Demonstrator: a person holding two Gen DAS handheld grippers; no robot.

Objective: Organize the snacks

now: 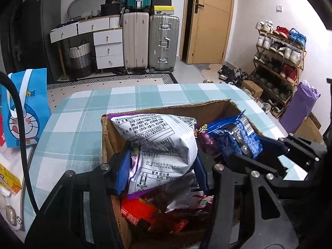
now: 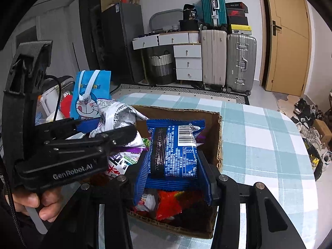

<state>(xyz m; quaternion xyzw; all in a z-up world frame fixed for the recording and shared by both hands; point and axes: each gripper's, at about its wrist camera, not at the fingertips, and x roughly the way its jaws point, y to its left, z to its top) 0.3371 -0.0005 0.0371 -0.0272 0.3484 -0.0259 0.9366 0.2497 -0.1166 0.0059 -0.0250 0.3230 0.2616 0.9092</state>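
A brown cardboard box [image 1: 166,109] [image 2: 219,137] stands open on the checked tablecloth, with several snack packets inside, a red one [image 1: 139,209] [image 2: 168,205] on top. My left gripper [image 1: 161,166] [image 2: 108,128] is shut on a white snack bag [image 1: 157,137] [image 2: 116,112] with printed text and purple edges, held above the box's left half. To its right, my right gripper [image 2: 174,166] [image 1: 255,149] is shut on a blue snack packet [image 2: 174,145] [image 1: 238,137] with a barcode, held over the box's right half. A hand [image 2: 47,205] holds the left gripper's handle.
A blue cartoon gift bag [image 1: 25,108] [image 2: 91,95] stands left of the box, with a yellow carton [image 1: 8,180] and other clutter nearby. The tablecloth [image 1: 72,124] [image 2: 259,145] stretches left, behind and right of the box. Suitcases, drawers and a shoe rack [image 1: 280,62] stand beyond the table.
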